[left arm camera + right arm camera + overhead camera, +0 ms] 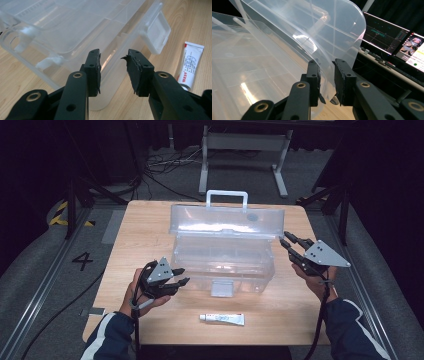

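Clear plastic lid edge sits between right tongs.

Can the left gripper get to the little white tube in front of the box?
Probably yes. The white tube lies alone on bare table in front of the clear plastic box, and the left gripper, jaws open and empty, sits nearby with nothing between them.
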`<control>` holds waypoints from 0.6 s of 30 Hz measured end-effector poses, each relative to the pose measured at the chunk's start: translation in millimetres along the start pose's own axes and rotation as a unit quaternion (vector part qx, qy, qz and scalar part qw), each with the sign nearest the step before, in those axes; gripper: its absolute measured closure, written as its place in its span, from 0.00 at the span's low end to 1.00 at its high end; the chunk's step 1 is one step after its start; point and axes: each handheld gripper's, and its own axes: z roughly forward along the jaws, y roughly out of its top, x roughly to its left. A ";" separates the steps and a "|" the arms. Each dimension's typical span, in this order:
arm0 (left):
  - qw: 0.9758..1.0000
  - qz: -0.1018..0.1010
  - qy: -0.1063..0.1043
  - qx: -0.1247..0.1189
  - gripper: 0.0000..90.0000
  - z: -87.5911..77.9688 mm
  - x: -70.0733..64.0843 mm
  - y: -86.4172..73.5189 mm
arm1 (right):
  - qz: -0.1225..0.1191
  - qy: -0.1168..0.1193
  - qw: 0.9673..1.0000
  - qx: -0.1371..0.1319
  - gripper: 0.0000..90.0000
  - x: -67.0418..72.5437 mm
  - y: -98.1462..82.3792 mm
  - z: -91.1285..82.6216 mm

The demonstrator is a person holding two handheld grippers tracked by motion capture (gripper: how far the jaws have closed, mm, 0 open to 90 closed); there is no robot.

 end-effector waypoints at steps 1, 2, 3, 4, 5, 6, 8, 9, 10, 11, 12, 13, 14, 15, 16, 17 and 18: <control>1.000 0.001 -0.001 0.000 0.70 1.2 -0.5 0.8 | 0.002 -0.002 1.000 0.000 0.83 -0.2 0.7 0.7; 1.000 0.003 -0.002 0.001 0.70 2.8 -1.1 1.8 | 0.002 -0.004 1.000 0.000 0.84 -0.5 1.3 1.2; 1.000 0.007 -0.002 0.006 0.70 4.2 -1.4 2.8 | 0.004 -0.005 1.000 -0.001 0.84 -1.3 2.0 2.0; 1.000 0.007 -0.003 0.007 0.69 5.5 -1.8 3.4 | 0.009 -0.007 1.000 -0.002 0.84 -2.2 2.6 2.9; 1.000 0.009 -0.005 0.007 0.69 7.4 -2.2 4.4 | 0.012 -0.010 1.000 -0.003 0.84 -2.4 2.9 3.7; 1.000 0.011 -0.006 0.009 0.69 8.5 -1.9 5.1 | 0.014 -0.014 1.000 -0.005 0.84 -2.6 3.4 5.0; 1.000 0.011 -0.010 0.012 0.69 11.8 -2.0 6.6 | 0.017 -0.023 1.000 -0.007 0.85 -2.8 4.9 7.0; 1.000 0.013 -0.010 0.013 0.69 13.6 -1.8 7.1 | 0.019 -0.025 0.999 -0.007 0.85 -2.8 5.1 7.6; 1.000 0.014 -0.010 0.016 0.69 15.4 -2.0 7.7 | 0.019 -0.029 0.999 -0.009 0.85 -2.7 5.4 8.4; 1.000 0.017 -0.008 0.021 0.69 17.6 -2.1 8.7 | 0.020 -0.033 0.999 -0.009 0.85 -2.3 5.7 8.9; 1.000 0.018 -0.006 0.023 0.69 18.9 -2.7 9.3 | 0.022 -0.037 0.999 -0.010 0.85 -1.9 6.0 9.8; 0.999 0.022 -0.003 0.026 0.70 20.6 -3.4 10.1 | 0.022 -0.040 0.999 -0.011 0.85 -1.7 6.2 10.5; 0.999 0.023 -0.004 0.026 0.71 21.1 -3.3 10.5 | 0.023 -0.042 0.999 -0.010 0.85 -1.5 6.7 11.6; 0.999 0.021 -0.007 0.026 0.71 21.7 -2.8 10.9 | 0.024 -0.045 0.999 -0.011 0.85 -1.5 7.1 12.4; 0.999 0.019 -0.007 0.024 0.73 22.4 -2.6 11.0 | 0.028 -0.050 0.998 -0.011 0.86 -1.9 8.4 14.4; 1.000 0.016 -0.011 0.022 0.73 24.0 -1.2 10.9 | 0.029 -0.054 0.998 -0.012 0.86 -1.7 8.7 15.4; 1.000 0.014 -0.016 0.021 0.73 25.0 -0.9 11.0 | 0.026 -0.058 0.998 -0.013 0.87 -1.8 9.2 16.5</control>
